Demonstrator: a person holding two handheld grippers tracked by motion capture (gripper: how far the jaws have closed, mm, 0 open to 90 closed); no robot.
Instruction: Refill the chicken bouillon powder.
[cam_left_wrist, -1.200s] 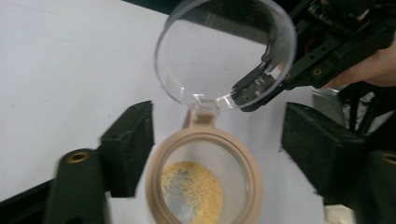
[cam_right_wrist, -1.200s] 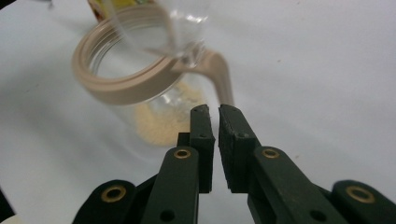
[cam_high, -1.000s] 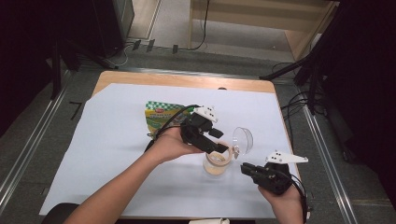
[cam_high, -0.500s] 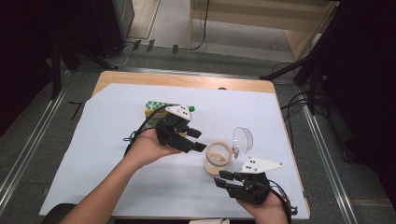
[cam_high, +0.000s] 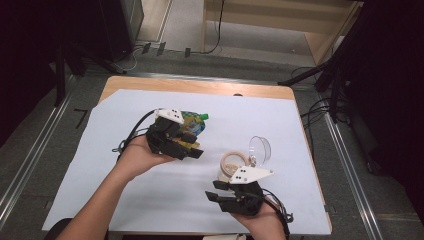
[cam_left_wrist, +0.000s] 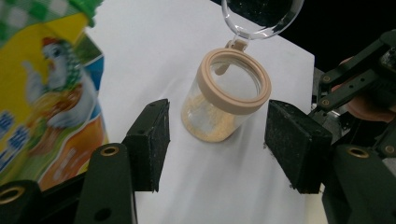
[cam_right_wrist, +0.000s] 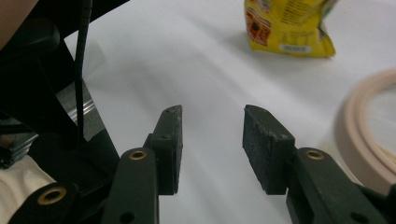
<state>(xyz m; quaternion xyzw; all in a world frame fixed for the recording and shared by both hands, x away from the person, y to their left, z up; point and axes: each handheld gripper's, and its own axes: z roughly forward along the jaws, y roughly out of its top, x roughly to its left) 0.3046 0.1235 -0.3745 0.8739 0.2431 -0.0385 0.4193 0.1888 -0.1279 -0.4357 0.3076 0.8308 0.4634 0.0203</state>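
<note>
White sheet (cam_high: 150, 210), chicken-printed yellow pouch (cam_left_wrist: 42, 102)

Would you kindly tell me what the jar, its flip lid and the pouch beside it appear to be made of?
The jar looks like clear plastic or glass: its powder shows through. Its collar is matte beige, probably plastic. The flip lid is clear and glossy, likely plastic. The pouch seems to be glossy printed plastic film, with a green plastic cap.

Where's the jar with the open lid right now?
In the high view, the jar stands right of centre on the white sheet, between the yellow pouch and the right hand-held gripper.
</note>
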